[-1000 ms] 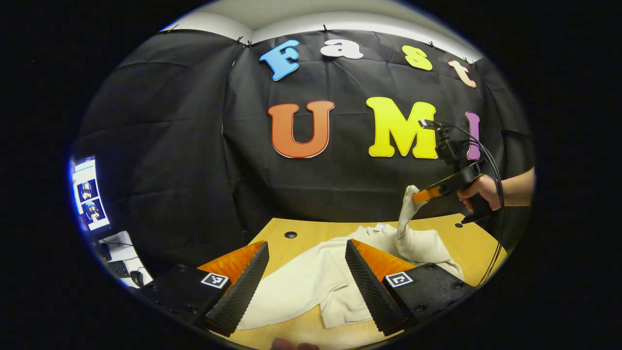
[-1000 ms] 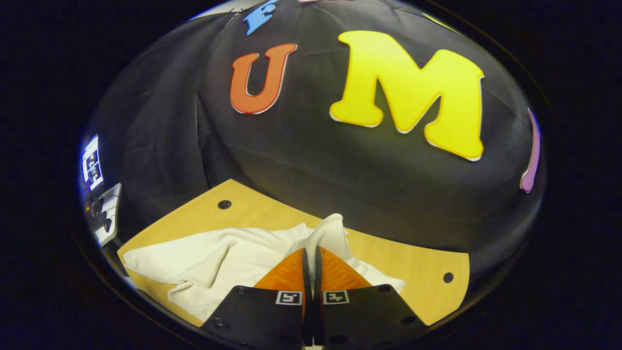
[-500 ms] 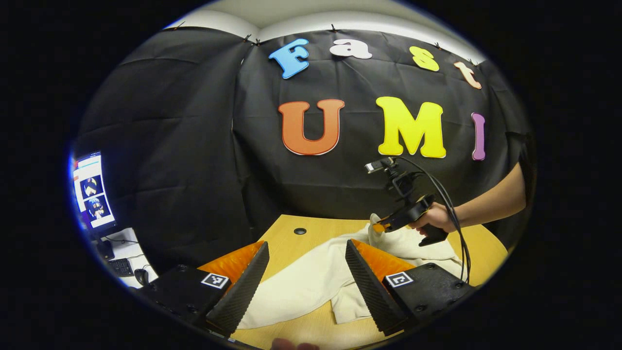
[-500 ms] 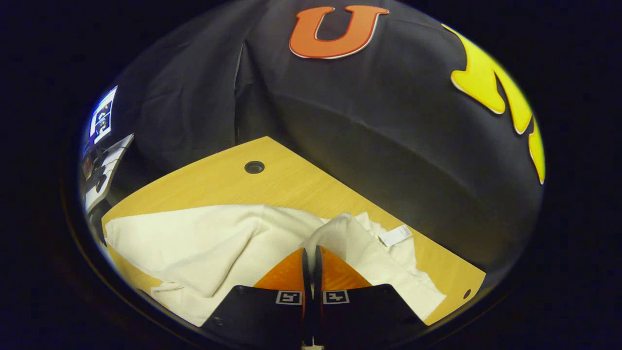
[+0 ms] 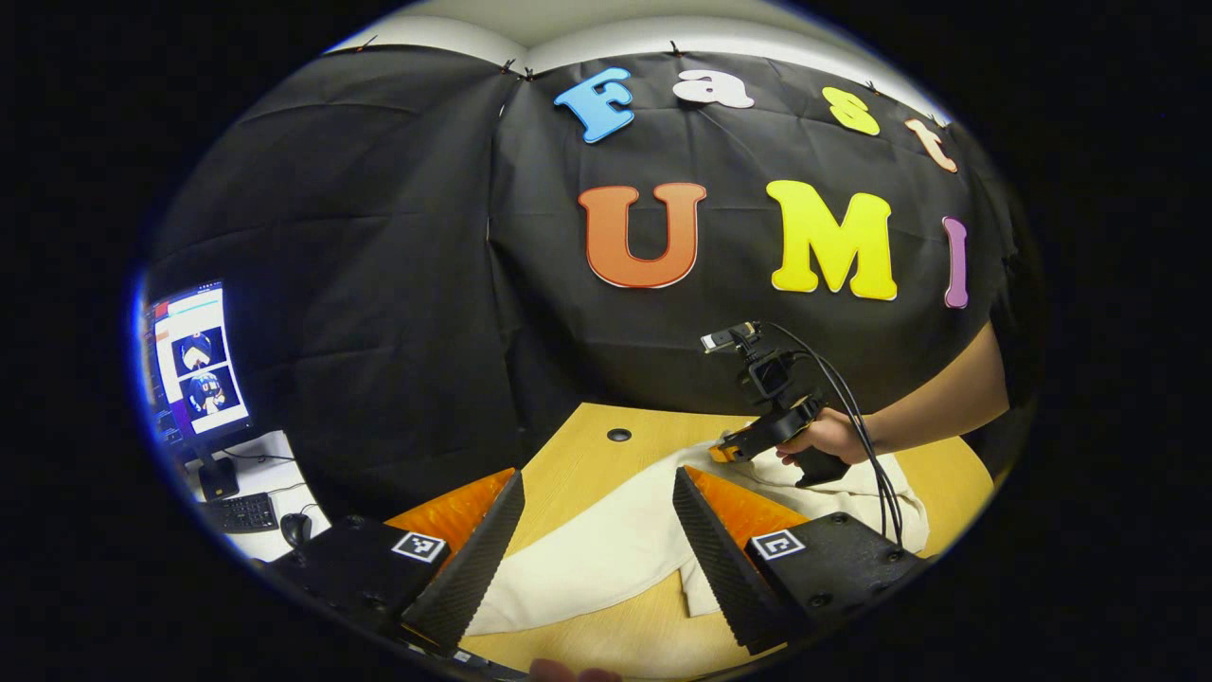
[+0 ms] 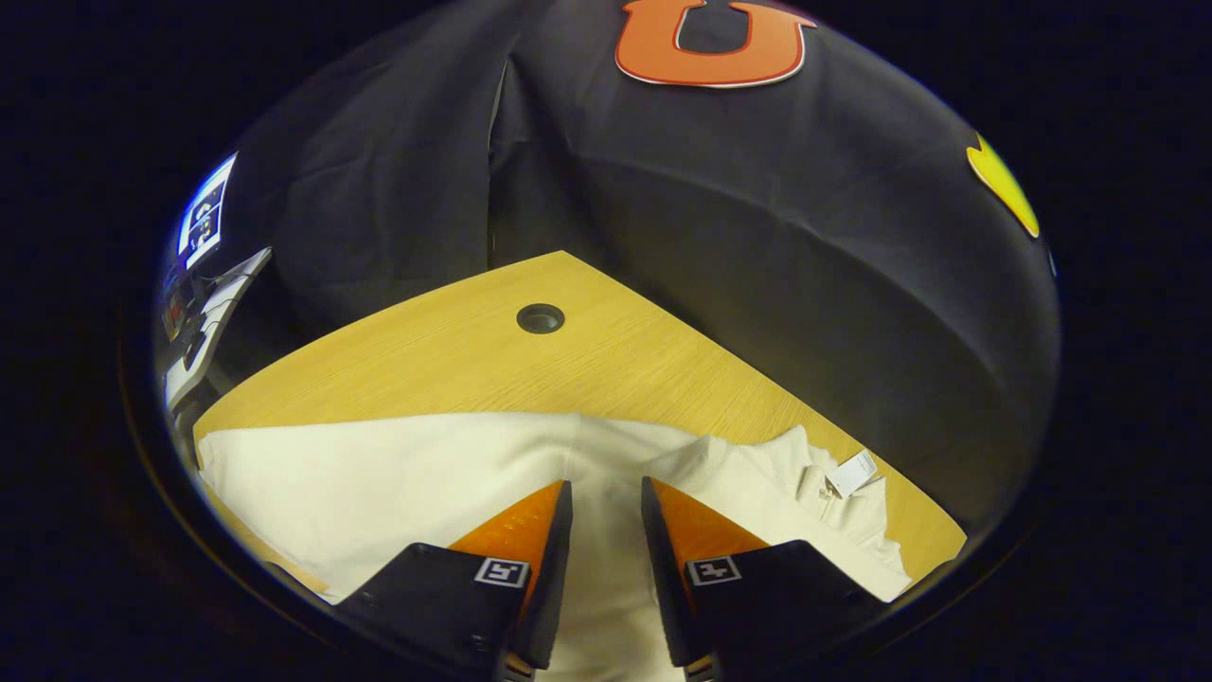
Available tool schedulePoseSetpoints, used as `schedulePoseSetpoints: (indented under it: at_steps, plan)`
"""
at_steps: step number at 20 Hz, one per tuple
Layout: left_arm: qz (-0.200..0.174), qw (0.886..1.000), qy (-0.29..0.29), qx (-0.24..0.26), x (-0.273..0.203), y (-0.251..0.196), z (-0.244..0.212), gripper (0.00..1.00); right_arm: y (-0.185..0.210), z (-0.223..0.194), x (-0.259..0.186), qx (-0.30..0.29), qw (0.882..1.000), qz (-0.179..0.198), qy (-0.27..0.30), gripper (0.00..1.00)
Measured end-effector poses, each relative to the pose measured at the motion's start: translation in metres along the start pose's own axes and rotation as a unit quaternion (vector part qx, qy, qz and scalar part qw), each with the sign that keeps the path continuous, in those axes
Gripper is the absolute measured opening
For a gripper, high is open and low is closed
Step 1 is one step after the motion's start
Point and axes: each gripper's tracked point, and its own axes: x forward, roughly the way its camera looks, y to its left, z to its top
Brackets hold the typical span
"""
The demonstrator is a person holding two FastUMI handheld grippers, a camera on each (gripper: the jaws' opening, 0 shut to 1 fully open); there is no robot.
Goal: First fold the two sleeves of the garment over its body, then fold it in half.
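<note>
While your right gripper point(image 6: 606, 530) sits low over the cream garment point(image 6: 426, 474), its fingers stand slightly apart with nothing held.

Your left gripper point(image 5: 598, 530) hovers wide open and empty above the garment's near edge. The garment lies spread flat on the wooden tabletop point(image 6: 606, 360), a white tag point(image 6: 850, 472) at its collar. A hand point(image 5: 833, 438) grips the right gripper over the garment's far side.

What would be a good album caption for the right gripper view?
Right gripper, fingers parted, low over a cream garment spread on a wooden table.
</note>
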Motion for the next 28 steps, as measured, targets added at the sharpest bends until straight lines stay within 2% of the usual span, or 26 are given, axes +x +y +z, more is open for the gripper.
schedulePoseSetpoints:
  at_steps: [4,7,8,11,13,14,17,19,23,28]
  plan:
    - [-0.003,1.0,-0.007,0.004,0.0,0.001,0.003,1.0,0.012,0.01,-0.031,0.038,0.999,0.002,-0.02,0.67]
    - [-0.013,1.0,-0.024,0.011,0.001,-0.002,0.009,1.0,0.019,0.036,-0.097,0.088,0.992,-0.001,-0.089,0.68]
    - [-0.018,0.999,-0.028,0.012,0.001,-0.003,0.01,1.0,0.019,0.044,-0.128,0.1,0.988,-0.007,-0.116,0.72]
    - [-0.021,0.999,-0.032,0.015,0.003,0.001,0.008,1.0,0.017,0.056,-0.213,0.128,0.974,-0.035,-0.182,0.77]
    - [-0.015,0.999,-0.032,0.015,0.003,0.006,0.006,1.0,0.016,0.058,-0.262,0.128,0.966,-0.056,-0.219,0.83]
    - [-0.016,0.999,-0.035,0.015,0.003,0.006,0.006,1.0,0.017,0.054,-0.284,0.131,0.962,-0.066,-0.229,0.91]
    - [-0.021,0.999,-0.031,0.017,0.005,0.005,0.003,1.0,0.026,0.038,-0.335,0.136,0.955,-0.08,-0.251,0.93]
    - [-0.022,0.999,-0.03,0.02,0.007,0.006,0.001,1.0,0.036,0.027,-0.357,0.143,0.953,-0.075,-0.256,0.93]
    - [-0.025,0.999,-0.034,0.026,0.01,-0.001,0.008,1.0,0.032,0.005,-0.376,0.175,0.947,-0.091,-0.254,0.93]
    - [-0.031,0.998,-0.036,0.034,0.011,-0.008,0.01,1.0,0.027,0.005,-0.383,0.202,0.937,-0.097,-0.269,0.93]
